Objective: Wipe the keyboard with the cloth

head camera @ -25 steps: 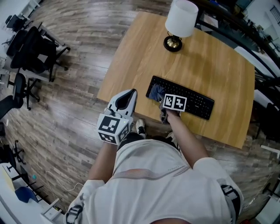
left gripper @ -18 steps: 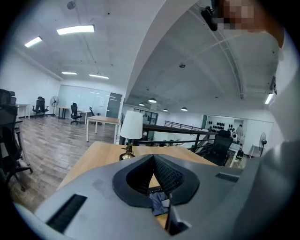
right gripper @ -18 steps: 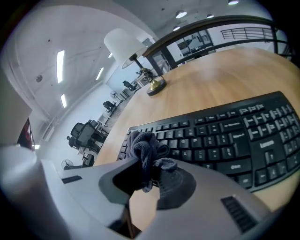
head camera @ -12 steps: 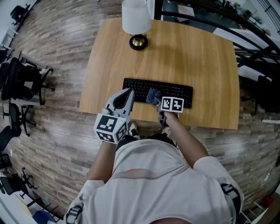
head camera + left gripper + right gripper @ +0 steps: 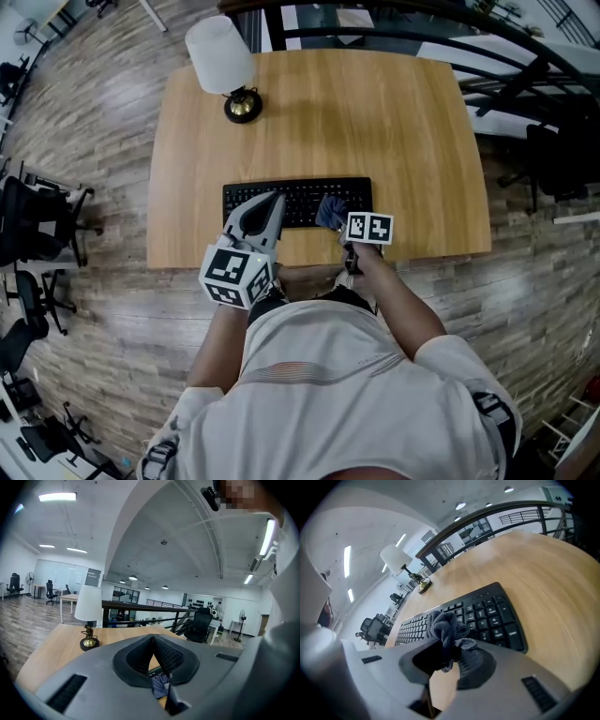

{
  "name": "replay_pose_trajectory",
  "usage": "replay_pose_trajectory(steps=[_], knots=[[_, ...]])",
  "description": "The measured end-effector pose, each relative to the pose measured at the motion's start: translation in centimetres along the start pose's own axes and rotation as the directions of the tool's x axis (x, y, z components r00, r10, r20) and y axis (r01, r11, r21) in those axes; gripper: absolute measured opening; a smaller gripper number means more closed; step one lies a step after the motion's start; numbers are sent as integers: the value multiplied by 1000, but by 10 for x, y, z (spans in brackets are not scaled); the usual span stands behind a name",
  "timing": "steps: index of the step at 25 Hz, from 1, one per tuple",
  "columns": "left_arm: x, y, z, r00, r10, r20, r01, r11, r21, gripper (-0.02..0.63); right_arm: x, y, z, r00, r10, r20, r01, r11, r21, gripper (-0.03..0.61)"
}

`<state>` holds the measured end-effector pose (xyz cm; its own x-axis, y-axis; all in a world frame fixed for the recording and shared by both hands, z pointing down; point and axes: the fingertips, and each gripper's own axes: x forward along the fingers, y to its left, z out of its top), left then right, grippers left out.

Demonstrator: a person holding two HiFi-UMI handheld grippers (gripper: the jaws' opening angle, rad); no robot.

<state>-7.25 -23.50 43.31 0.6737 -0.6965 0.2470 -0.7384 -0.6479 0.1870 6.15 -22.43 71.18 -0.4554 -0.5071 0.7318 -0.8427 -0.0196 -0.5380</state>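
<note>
1 keyboard lies on the wooden table, close to the near edge and a little left of its middle. Its long axis runs parallel to that edge and its number-pad end points toward the right edge. 1 dark grey-blue cloth sits bunched on the right part of the keyboard, at its near side. The right gripper has its jaws pinching this cloth, and in the right gripper view the wad bulges up out of the gripper over the keys. The left gripper hangs over the keyboard's left half with its 2 jaws pressed together on nothing. 1 lamp with a white shade stands near the far left corner, well apart from the keyboard. In the head view the left gripper covers some near-left keys, and the cloth and right gripper cover keys on the right. In the left gripper view only a sliver of keyboard and a scrap of cloth show below the jaws.
</note>
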Motion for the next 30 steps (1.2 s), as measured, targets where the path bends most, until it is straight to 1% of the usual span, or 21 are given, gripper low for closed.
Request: replay_pose_trajectory(steps=[5, 11, 16, 20, 21, 23, 25, 28, 30], knots=[[21, -30, 1, 999, -51, -3, 51, 999, 11, 15, -23, -37, 5, 1000, -14, 23, 13, 999, 43, 129], [33, -51, 4, 997, -76, 2, 76, 997, 19, 15, -48, -73, 11, 998, -46, 47, 42, 996, 73, 130], [25, -50, 8, 998, -62, 11, 62, 998, 31, 14, -69, -105, 13, 991, -99, 85, 92, 993, 79, 130], [9, -34, 16, 999, -29, 39, 28, 999, 17, 14, -84, -128, 14, 979, -160, 129, 142, 980, 136, 129], [5, -30, 19, 999, -17, 48, 16, 1000, 18, 14, -89, -130, 17, 974, -174, 143, 155, 979, 135, 127], [-5, -19, 25, 998, 11, 68, -12, 1000, 21, 15, -99, -122, 31, 965, -180, 192, 167, 982, 86, 126], [-16, -6, 31, 995, 44, 87, -46, 999, 21, 15, -107, -101, 53, 954, -147, 260, 149, 989, 9, 126], [-34, 12, 41, 989, 88, 119, -91, 996, 17, 14, -117, -53, 92, 930, -53, 363, 94, 991, -96, 124], [-46, 25, 48, 984, 112, 141, -116, 993, 18, 15, -119, -13, 116, 909, 23, 416, 51, 985, -166, 124]])
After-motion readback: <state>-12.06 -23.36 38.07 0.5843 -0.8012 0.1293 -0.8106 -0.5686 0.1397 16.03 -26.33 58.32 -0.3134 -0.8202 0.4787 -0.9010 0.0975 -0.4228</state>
